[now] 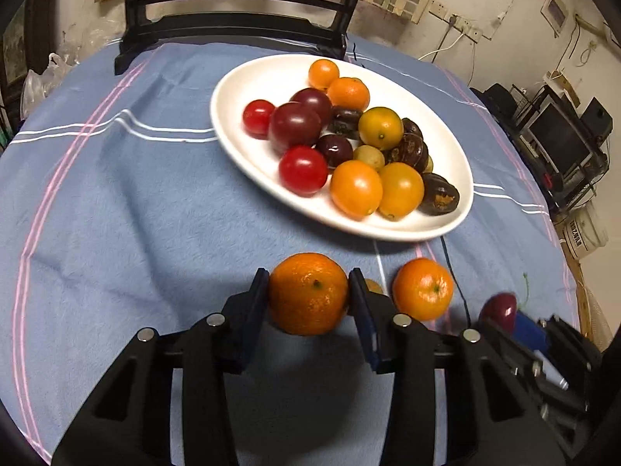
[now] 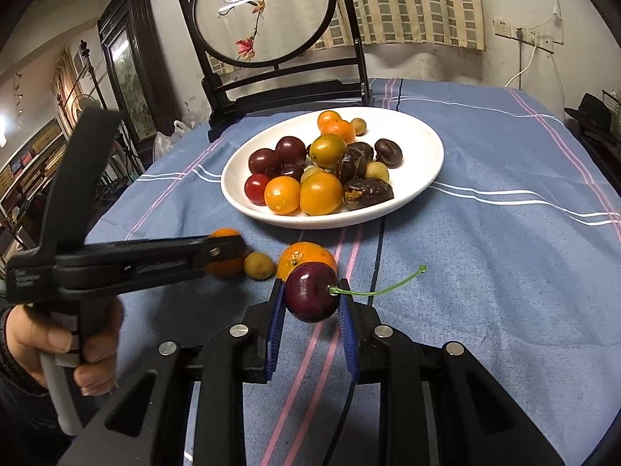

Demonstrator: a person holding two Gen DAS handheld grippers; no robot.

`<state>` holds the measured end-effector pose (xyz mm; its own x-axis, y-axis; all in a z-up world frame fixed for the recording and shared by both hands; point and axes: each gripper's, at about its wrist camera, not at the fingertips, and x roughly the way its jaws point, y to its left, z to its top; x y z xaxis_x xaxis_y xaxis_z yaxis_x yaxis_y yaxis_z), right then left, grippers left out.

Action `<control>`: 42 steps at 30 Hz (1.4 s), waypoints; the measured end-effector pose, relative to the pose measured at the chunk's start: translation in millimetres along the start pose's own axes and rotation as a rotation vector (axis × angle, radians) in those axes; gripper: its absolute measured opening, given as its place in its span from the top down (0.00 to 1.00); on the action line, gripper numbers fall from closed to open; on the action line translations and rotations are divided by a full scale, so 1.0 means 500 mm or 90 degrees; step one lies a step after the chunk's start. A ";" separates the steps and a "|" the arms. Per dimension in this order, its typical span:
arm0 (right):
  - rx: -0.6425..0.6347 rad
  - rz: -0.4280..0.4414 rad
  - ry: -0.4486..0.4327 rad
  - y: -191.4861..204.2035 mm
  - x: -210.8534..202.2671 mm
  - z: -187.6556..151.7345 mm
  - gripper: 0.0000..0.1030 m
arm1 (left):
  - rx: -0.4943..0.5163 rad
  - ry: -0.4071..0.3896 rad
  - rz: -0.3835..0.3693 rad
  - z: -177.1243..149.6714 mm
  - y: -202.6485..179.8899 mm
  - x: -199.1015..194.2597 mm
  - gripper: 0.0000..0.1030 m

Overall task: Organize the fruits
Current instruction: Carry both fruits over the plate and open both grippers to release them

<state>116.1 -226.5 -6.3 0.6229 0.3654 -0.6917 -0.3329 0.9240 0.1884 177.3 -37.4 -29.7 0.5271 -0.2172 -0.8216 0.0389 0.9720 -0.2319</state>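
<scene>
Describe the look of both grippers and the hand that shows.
Both grippers, left gripper and right gripper, are matte black plastic with blue ribbed finger pads and silver round pivot pins. The left one has a pistol-style handle with small white lettering; the bare left hand wears a dark sleeve.

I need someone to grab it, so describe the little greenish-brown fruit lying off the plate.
Start at the white plate on the blue cloth. Nearer than its front rim, two mandarins sit on the cloth; the small olive fruit lies between them, far smaller and duller than either.

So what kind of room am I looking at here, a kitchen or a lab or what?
Most likely a lived-in home, a dining or living room. A table under a blue striped cloth holds a white plate of fruit, with a framed bird embroidery screen behind.
</scene>
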 end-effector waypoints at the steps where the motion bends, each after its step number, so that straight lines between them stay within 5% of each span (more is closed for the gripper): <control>1: 0.002 -0.004 -0.008 -0.001 -0.002 0.001 0.74 | -0.001 -0.003 0.000 -0.003 0.005 -0.009 0.60; 13: -0.042 -0.048 -0.092 0.016 -0.038 0.070 0.74 | 0.038 -0.080 -0.022 0.058 -0.024 -0.105 0.60; 28: -0.091 -0.099 -0.079 -0.024 0.125 0.208 0.74 | 0.039 -0.088 0.008 0.228 -0.073 0.006 0.59; 31: -0.091 -0.112 -0.082 -0.031 0.138 0.216 0.64 | 0.035 -0.080 0.020 0.236 -0.069 0.023 0.59; 33: -0.087 -0.124 -0.096 -0.034 0.130 0.213 0.37 | 0.041 -0.089 0.030 0.234 -0.067 0.018 0.48; 34: -0.084 -0.121 -0.108 -0.035 0.120 0.209 0.34 | 0.044 -0.098 0.036 0.233 -0.066 0.011 0.42; 35: -0.081 -0.123 -0.116 -0.037 0.111 0.203 0.34 | 0.044 -0.112 0.041 0.231 -0.064 0.000 0.33; 42: -0.072 -0.111 -0.090 -0.041 0.067 0.163 0.34 | 0.040 -0.147 0.035 0.200 -0.057 -0.062 0.27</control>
<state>201.8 -223.9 23.6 0.7676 0.2213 -0.6015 -0.2837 0.9589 -0.0092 244.7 -49.4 54.4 0.7094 -0.1440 -0.6899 0.0539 0.9871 -0.1506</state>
